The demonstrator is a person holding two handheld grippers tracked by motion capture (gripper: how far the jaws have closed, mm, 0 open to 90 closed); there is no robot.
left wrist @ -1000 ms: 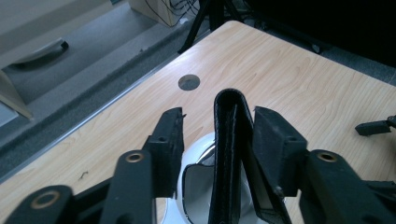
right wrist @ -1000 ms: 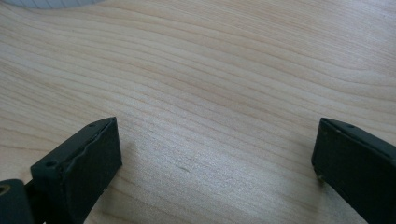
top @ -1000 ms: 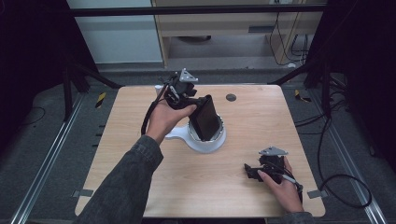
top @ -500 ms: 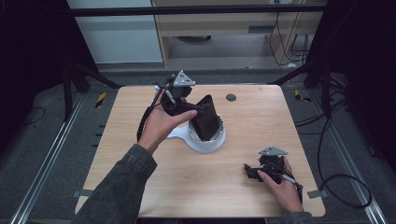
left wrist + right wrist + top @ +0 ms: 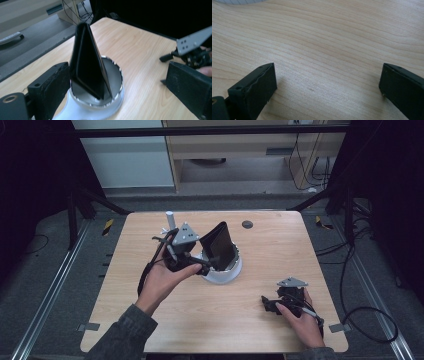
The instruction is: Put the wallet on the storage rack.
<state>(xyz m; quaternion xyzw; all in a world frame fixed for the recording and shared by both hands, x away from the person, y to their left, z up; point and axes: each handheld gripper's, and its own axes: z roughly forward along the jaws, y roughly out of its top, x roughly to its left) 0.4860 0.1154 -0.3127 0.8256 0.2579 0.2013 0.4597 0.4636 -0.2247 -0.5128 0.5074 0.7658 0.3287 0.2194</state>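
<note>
Now your wooden table (image 5: 260, 335) carries a white round stand (image 5: 227, 274) mid-table, a black folded wallet (image 5: 220, 245) upright inside. Your left gripper (image 5: 206, 265) gapes around it; your right gripper (image 5: 267, 304) rests open, well apart.

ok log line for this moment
left gripper: open, jaws either side of black wallet | wallet: upright in white dish | right gripper: open, idle above table
</note>
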